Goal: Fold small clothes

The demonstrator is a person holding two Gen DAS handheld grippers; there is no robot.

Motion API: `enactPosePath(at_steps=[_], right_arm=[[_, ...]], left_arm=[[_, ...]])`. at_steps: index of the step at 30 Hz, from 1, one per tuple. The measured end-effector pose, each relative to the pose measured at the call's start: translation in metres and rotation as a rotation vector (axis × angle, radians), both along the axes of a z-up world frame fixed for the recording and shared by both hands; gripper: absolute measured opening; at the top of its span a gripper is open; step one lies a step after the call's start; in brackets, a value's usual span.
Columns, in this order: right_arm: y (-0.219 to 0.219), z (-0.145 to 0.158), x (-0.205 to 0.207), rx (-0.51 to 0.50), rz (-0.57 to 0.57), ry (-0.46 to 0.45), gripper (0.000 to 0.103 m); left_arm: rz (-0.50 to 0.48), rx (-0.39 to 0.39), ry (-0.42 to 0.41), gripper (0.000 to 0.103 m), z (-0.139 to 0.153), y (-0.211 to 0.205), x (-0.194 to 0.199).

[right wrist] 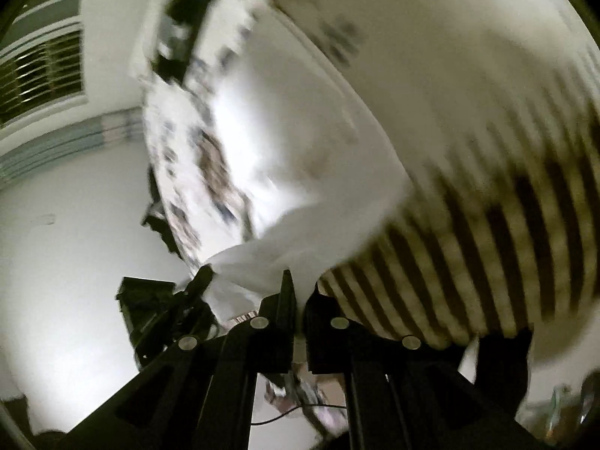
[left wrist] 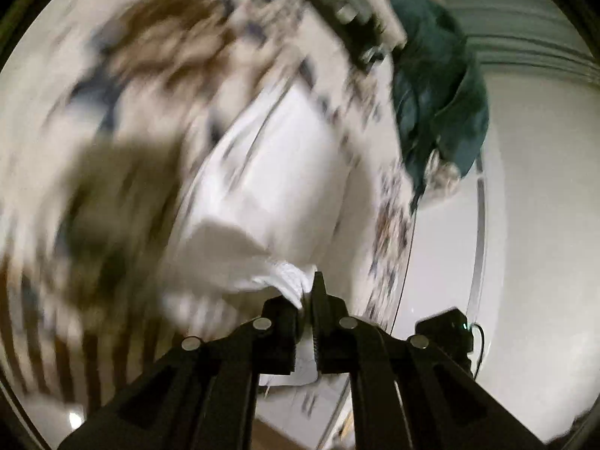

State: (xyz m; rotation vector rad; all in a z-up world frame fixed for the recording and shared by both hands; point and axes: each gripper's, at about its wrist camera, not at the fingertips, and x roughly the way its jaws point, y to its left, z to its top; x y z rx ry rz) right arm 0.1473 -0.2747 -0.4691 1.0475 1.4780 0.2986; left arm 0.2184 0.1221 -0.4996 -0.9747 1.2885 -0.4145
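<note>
risk, biggest first: both views are heavily motion-blurred, so the white garment (left wrist: pixel 285 172) looks to be mid-swing in the air, held between the two grippers. a fast swing with only a small bite of cloth could pull an edge out of one pinch; the garment would then hang from a single corner and the fold line would be lost. second risk: the loose body of the cloth could land bunched on the patterned bed cover (left wrist: pixel 157 48) beyond it, giving a crooked fold. smaller risk: the dark green cloth (left wrist: pixel 438 86), at the bed cover's far right edge, is near enough that a wide sweep might drag it (judgement only, depth is hard to read here).

position: the garment spreads away from the left gripper (left wrist: pixel 305 296), above the bed cover, its near edge bunched right at the fingertips. the left gripper is pressed together, pinching that white edge. in the right view the same garment (right wrist: pixel 300 142) fills the centre, a striped cloth (right wrist: pixel 487 247) just to its right. the right gripper (right wrist: pixel 296 292) is likewise closed on a white fold.
</note>
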Motion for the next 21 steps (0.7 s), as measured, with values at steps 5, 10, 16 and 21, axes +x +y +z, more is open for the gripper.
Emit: enactPosePath(at_steps=[5, 10, 16, 21], right_arm=[[-0.005, -0.002, 0.112, -0.041, -0.062, -0.117, 0.004], [-0.015, -0.033, 0.187, -0.044, -0.117, -0.087, 0.018], [-0.026, -0.027, 0.169, -0.168, -0.085, -0.140, 0.061], [0.009, -0.044, 0.158, -0.361, 0.217, -0.085, 0.061]], left_arm=[[-0.005, 0.021, -0.045, 0.005, -0.016, -0.004, 0.110], [0.076, -0.037, 0.032, 0.072, -0.040, 0.023, 0.164], [0.115, 0.022, -0.053, 0.079, -0.017, 0.047, 0.143], [-0.185, 0.279, 0.016, 0.079, -0.033, 0.009, 0.118]])
